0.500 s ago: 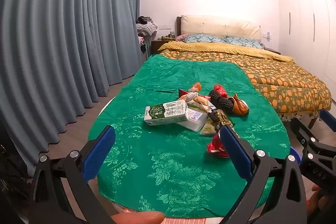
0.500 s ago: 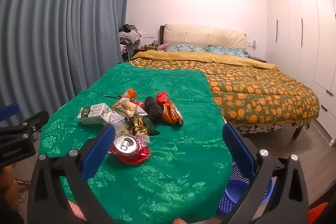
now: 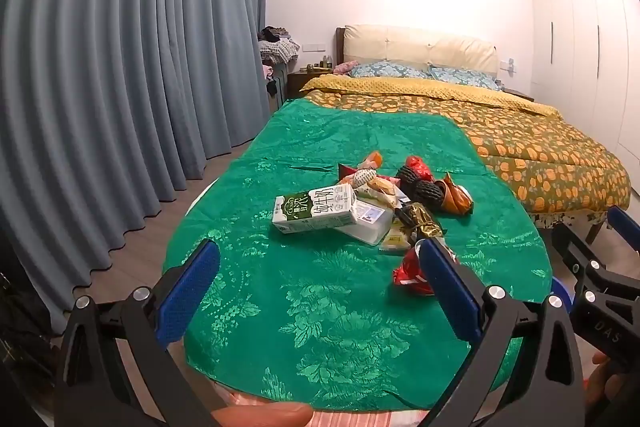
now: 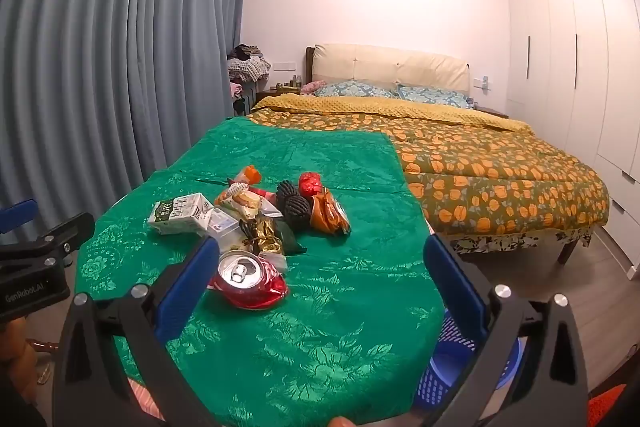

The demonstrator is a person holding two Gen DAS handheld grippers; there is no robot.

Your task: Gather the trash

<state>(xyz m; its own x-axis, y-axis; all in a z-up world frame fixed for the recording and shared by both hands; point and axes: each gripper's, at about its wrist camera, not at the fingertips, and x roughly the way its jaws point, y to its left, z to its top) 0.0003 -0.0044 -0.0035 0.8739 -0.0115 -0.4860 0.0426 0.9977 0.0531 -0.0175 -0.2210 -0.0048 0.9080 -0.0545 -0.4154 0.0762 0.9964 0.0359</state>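
Right wrist view: the right gripper (image 4: 320,275) is held spread wide and empty above the near edge of the green patterned tablecloth (image 4: 340,327), its blue-padded jaws framing the crushed red drink can (image 4: 248,285) at lower left of centre. The can lies on its side, silver top turned toward the lens, nearest of all the litter, so it is judged the likeliest first pick. Behind it, toward the middle of the frame, the remaining trash is gathered in one loose heap: a white and green milk carton (image 4: 180,214), a gold foil wrapper (image 4: 262,237), two black ridged lumps (image 4: 294,203) and an orange snack bag (image 4: 328,217), touching or overlapping. A blue perforated plastic basket (image 4: 452,367) is seen at lower right, below the cloth's edge, presumably placed there to receive the litter.

In the left wrist view the left gripper (image 3: 320,291) is likewise held released, nothing between its pads, aimed at the same heap with the carton (image 3: 316,209) centred in the frame. Nothing is grasped yet.
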